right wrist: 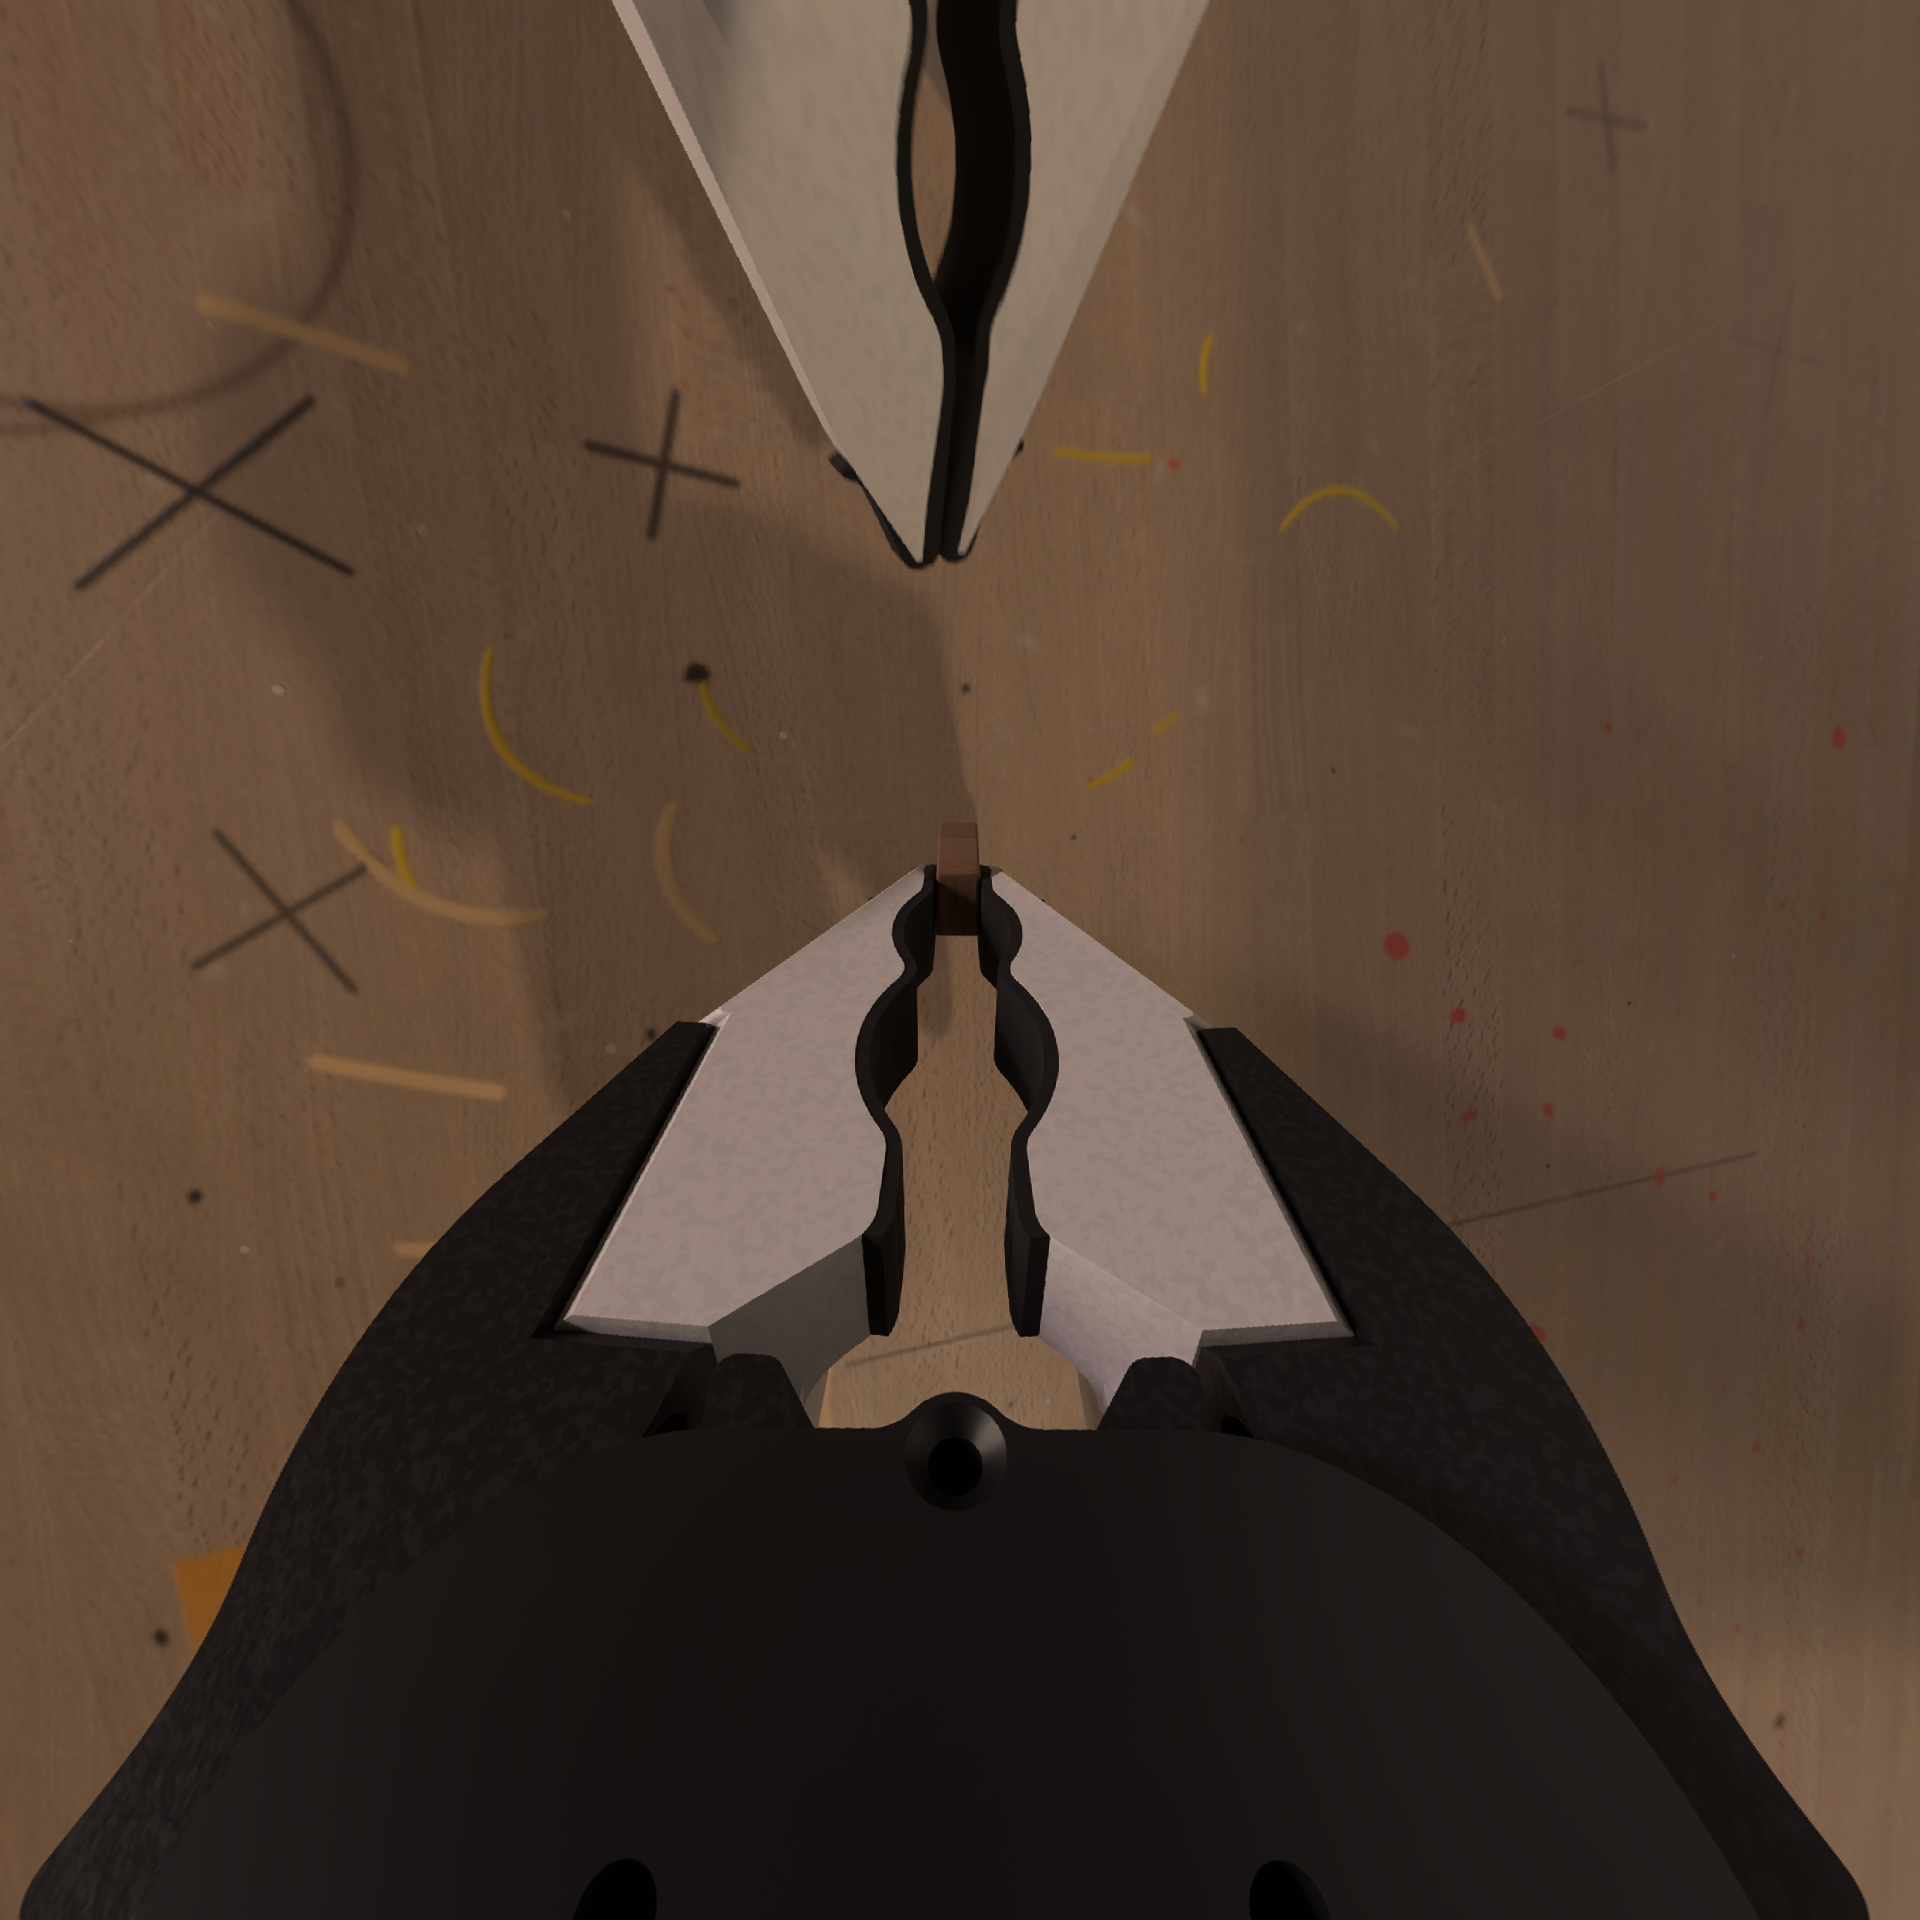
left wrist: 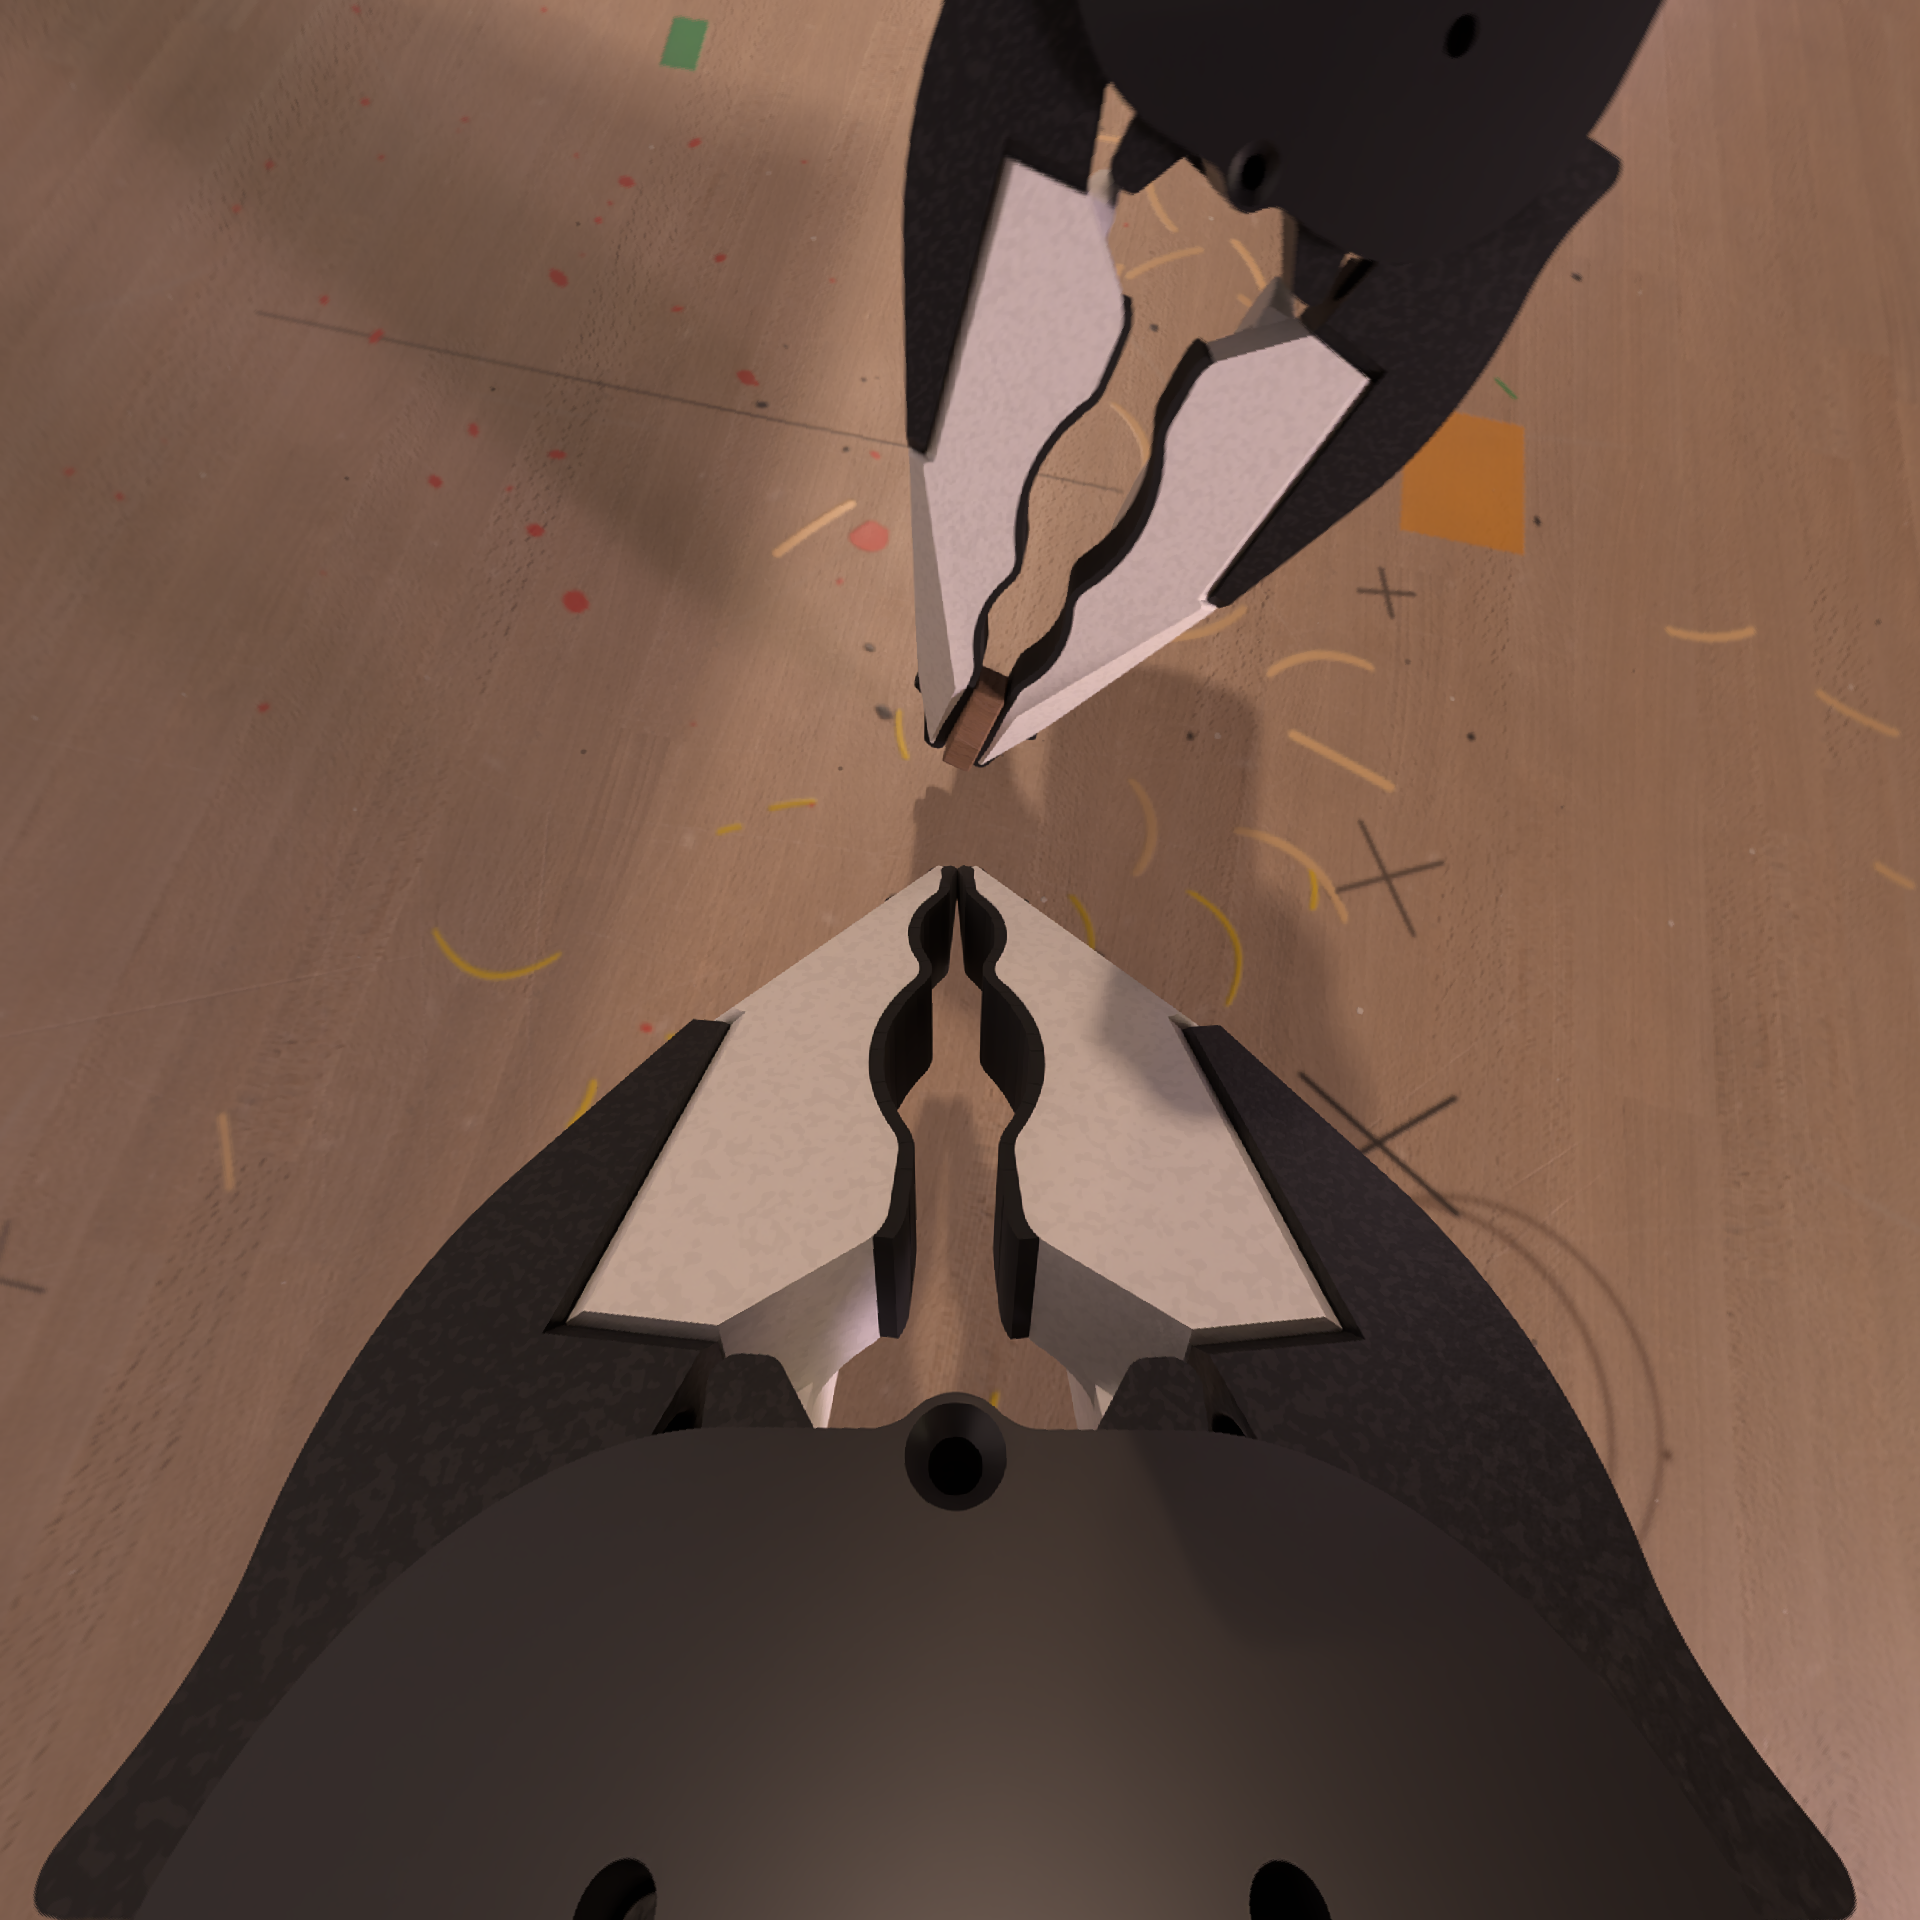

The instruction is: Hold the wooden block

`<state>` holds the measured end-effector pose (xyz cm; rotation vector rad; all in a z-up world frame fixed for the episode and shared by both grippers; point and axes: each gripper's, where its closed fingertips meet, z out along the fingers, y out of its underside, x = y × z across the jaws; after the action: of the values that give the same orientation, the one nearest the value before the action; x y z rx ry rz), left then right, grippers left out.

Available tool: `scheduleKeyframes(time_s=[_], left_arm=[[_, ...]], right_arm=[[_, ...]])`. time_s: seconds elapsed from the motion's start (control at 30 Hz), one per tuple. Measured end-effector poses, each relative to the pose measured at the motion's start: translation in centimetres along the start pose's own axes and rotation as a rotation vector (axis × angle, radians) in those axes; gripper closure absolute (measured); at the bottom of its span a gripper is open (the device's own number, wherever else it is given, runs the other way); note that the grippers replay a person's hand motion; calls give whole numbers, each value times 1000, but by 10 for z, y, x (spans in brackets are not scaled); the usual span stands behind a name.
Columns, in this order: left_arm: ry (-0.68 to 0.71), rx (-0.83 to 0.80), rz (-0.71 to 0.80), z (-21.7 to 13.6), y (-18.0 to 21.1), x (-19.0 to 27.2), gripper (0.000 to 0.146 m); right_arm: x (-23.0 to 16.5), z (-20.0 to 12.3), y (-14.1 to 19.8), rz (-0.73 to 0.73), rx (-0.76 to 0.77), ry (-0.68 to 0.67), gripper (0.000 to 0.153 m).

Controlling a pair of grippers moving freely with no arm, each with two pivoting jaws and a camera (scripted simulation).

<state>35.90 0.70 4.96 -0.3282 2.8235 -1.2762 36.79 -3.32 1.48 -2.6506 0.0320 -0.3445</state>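
Observation:
A small brown wooden block sits pinched between the tips of my right gripper, which is shut on it above the wooden table. The block pokes out a little past the tips. In the left wrist view the same block shows at the tips of the right gripper, which comes in from the top. My left gripper is shut and empty, its tips pointing at the block with a short gap between. It also shows in the right wrist view, coming in from the top.
The wooden table bears pencil crosses, yellow curved strokes and red paint specks. An orange patch lies at the right and a small green patch at the far left. An orange patch also shows in the right wrist view.

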Motion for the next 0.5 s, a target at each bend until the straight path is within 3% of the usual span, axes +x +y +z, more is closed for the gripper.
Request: scheduleKeyframes(time_s=[0.5], left_arm=[[-43, -48, -74, 4, 10, -18, 146]], right_arm=[[-3, -2, -4, -10, 84, 9, 146]])
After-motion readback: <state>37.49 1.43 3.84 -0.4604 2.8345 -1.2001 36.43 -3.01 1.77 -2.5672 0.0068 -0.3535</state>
